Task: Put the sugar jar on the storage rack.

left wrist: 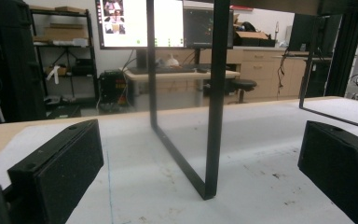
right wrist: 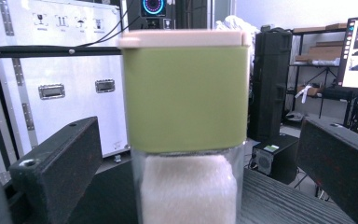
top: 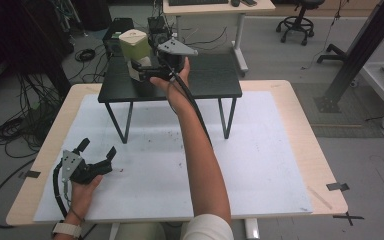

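On black stand (top: 215,80), jar (right wrist: 185,121) between spread right gripper (right wrist: 186,186) jaws, untouched

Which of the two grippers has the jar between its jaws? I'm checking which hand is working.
The right gripper, up on the small black table: the green-lidded jar stands between its open jaws. The left gripper rests on the white mat.

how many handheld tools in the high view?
2. The left black two-jaw tool rests open on the white table sheet, near left. The right black two-jaw tool is open around the green-lidded clear jar on the small black table.
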`<state>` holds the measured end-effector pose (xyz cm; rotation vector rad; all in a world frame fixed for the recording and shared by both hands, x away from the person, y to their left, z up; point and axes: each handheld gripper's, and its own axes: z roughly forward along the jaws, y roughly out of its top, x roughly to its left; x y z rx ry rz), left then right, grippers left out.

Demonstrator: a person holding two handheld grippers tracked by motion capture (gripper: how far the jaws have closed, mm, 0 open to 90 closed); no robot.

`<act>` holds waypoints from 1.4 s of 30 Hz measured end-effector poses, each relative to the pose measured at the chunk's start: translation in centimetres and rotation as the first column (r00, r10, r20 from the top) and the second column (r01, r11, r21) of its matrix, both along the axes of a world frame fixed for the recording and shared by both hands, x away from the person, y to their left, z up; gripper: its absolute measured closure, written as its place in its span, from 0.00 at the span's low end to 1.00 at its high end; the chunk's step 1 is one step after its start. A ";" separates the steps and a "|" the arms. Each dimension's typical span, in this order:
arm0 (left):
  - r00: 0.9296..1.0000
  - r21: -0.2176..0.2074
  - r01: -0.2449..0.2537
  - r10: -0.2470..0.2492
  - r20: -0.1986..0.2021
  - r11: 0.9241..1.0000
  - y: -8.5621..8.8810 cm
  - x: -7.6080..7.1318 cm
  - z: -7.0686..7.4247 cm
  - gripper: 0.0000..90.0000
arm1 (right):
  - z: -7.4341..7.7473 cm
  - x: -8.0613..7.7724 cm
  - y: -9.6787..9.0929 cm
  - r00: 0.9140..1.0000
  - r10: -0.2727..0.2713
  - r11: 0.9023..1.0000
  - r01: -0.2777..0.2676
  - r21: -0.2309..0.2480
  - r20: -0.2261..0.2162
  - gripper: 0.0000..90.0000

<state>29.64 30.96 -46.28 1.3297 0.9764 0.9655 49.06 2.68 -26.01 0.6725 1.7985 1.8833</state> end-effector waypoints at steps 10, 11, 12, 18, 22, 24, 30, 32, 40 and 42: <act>1.000 -0.001 -0.005 0.005 0.000 1.000 0.0 0.0 0.0 0.00 | 0.5 -2.8 -2.0 0.999 0.034 0.998 -0.034 -0.046 0.018 0.01; 1.000 -0.001 -0.005 0.005 0.000 1.000 0.0 0.0 0.0 0.00 | 0.5 -3.1 -2.2 0.999 0.036 0.998 -0.036 -0.045 0.019 0.00; 1.000 0.000 -0.005 0.005 -0.001 1.000 0.0 0.0 0.0 0.00 | 0.5 -3.4 -2.5 0.999 0.041 0.998 -0.040 -0.043 0.022 0.00; 1.000 -0.002 -0.006 0.006 0.000 1.000 -0.1 0.0 0.0 0.00 | 0.5 -5.0 -4.0 0.998 0.041 0.998 -0.040 -0.041 0.037 0.00; 1.000 -0.002 -0.006 0.006 0.000 1.000 -0.1 0.0 0.0 0.00 | 0.5 -6.4 -5.4 0.998 0.031 0.999 -0.030 -0.034 0.052 0.00; 1.000 -0.004 -0.006 0.006 0.001 1.000 -0.1 0.0 0.0 0.00 | 0.5 -7.2 -6.4 0.998 0.025 0.999 -0.023 -0.038 0.062 0.00; 1.000 0.000 -0.006 0.006 0.001 1.000 0.0 0.0 0.0 0.00 | 0.1 -9.7 -9.2 0.997 -0.003 0.999 0.006 -0.038 0.076 0.00; 1.000 0.000 -0.005 0.005 0.001 1.000 0.0 0.0 0.0 0.00 | -0.2 -10.4 -10.1 0.997 -0.012 0.999 0.015 -0.037 0.076 0.00; 1.000 -0.001 -0.004 0.004 0.001 1.000 0.0 0.0 0.0 0.00 | -1.3 -13.0 -13.7 0.995 -0.060 0.998 0.062 -0.023 0.079 0.01; 1.000 -0.001 -0.005 0.005 0.001 1.000 0.0 0.0 0.0 0.00 | -1.6 -13.6 -14.6 0.994 -0.069 0.997 0.072 -0.024 0.080 0.01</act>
